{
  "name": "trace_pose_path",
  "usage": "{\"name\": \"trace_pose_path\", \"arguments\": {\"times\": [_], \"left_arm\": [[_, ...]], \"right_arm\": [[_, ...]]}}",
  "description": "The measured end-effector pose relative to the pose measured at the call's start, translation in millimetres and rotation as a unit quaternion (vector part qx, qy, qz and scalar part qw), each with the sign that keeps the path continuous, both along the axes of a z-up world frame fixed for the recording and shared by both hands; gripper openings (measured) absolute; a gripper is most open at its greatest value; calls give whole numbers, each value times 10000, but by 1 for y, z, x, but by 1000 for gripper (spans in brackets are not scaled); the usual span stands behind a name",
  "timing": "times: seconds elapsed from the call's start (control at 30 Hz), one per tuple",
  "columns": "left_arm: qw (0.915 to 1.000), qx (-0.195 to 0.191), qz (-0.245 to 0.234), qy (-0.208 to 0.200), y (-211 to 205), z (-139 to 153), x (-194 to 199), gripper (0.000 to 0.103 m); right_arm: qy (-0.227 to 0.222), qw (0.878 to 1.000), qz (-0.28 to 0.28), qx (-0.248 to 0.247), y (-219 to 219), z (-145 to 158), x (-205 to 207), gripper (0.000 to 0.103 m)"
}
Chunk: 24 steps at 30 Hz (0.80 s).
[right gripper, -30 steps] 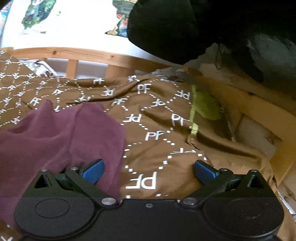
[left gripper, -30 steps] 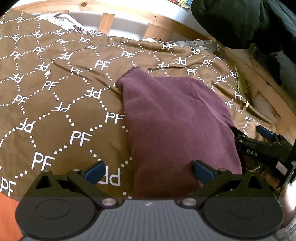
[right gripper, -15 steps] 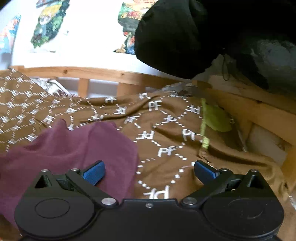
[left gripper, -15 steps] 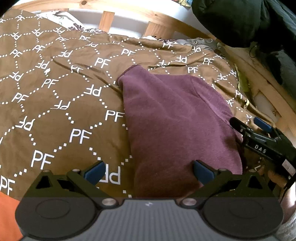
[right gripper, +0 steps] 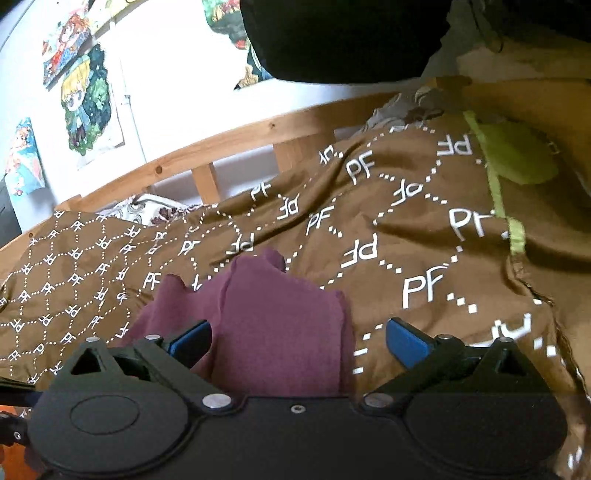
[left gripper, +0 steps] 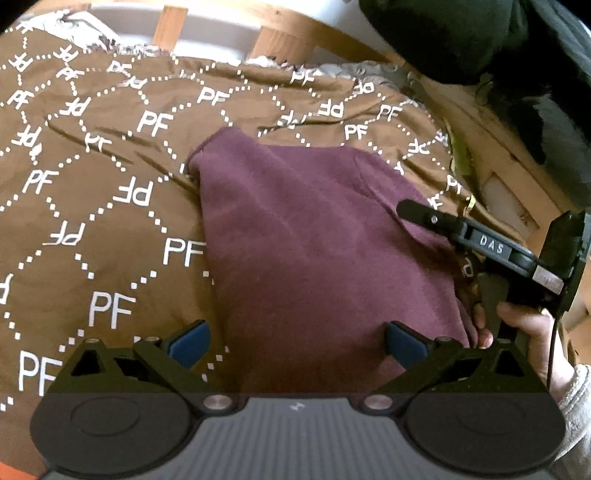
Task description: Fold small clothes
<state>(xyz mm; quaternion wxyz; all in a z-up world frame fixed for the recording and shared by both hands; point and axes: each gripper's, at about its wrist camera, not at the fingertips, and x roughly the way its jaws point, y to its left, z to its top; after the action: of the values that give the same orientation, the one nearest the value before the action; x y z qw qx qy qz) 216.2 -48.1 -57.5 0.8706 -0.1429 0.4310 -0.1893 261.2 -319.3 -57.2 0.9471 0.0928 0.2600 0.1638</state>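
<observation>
While both jaws gape wide, L gripper (left gripper: 297, 341) and R gripper (right gripper: 297, 341) hold nothing. Maroon garment (left gripper: 317, 240) lies on brown blanket (left gripper: 92, 221), w/ R gripper at its right edge.

We see both wrist views low and close over the bedspread (left gripper: 110, 229), facing the wooden bed frame (right gripper: 236, 144). Left view looks down more, right view tilts up to the wall. Shared: maroon garment (left gripper: 314, 236), far edge.

A wooden-framed bed (left gripper: 284, 35) carries a brown PF-printed cover (left gripper: 110, 206). A folded maroon garment (left gripper: 314, 236) lies on the cover's middle.
</observation>
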Motion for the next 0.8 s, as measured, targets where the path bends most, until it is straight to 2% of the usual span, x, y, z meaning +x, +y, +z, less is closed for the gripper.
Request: {"name": "trace_pose_path", "arguments": {"times": [0.03, 0.17, 0.23, 0.3, 0.33, 0.4, 0.47, 0.53, 0.63, 0.8], "left_arm": [[10000, -13, -26, 34, 0, -2, 1, 102], [9999, -31, -131, 105, 1, -5, 1, 102], [9997, -88, -155, 152, 3, -7, 2, 102], [9995, -177, -175, 216, 5, -9, 4, 102], [9992, -225, -201, 254, 5, -9, 6, 97], [9986, -295, -282, 321, 5, -10, 6, 87], [9989, -196, -311, 294, 4, -6, 6, 80], [9991, -118, -354, 217, 4, -2, 5, 66], [9992, -3, -382, 73, 3, 5, 1, 56], [9990, 146, -301, -288, 5, 23, -12, 50]], "right_arm": [[7, 10000, 22, -26, 2, 0, 3, 96], [243, 9995, 85, 178, 4, -5, 15, 70], [267, 9994, 57, 231, 3, -7, 16, 63], [274, 9990, 12, 349, -1, -6, 14, 47], [280, 9986, -6, 443, -3, -6, 14, 43], [245, 9980, -41, 573, -4, -5, 12, 25], [150, 9985, -55, 532, -1, -2, 8, 16], [2, 9994, -50, 341, 6, 4, 3, 13], [-325, 9994, 15, -107, 23, 19, -7, 12], [-837, 9932, 309, -751, 57, 51, -23, 11]]}}
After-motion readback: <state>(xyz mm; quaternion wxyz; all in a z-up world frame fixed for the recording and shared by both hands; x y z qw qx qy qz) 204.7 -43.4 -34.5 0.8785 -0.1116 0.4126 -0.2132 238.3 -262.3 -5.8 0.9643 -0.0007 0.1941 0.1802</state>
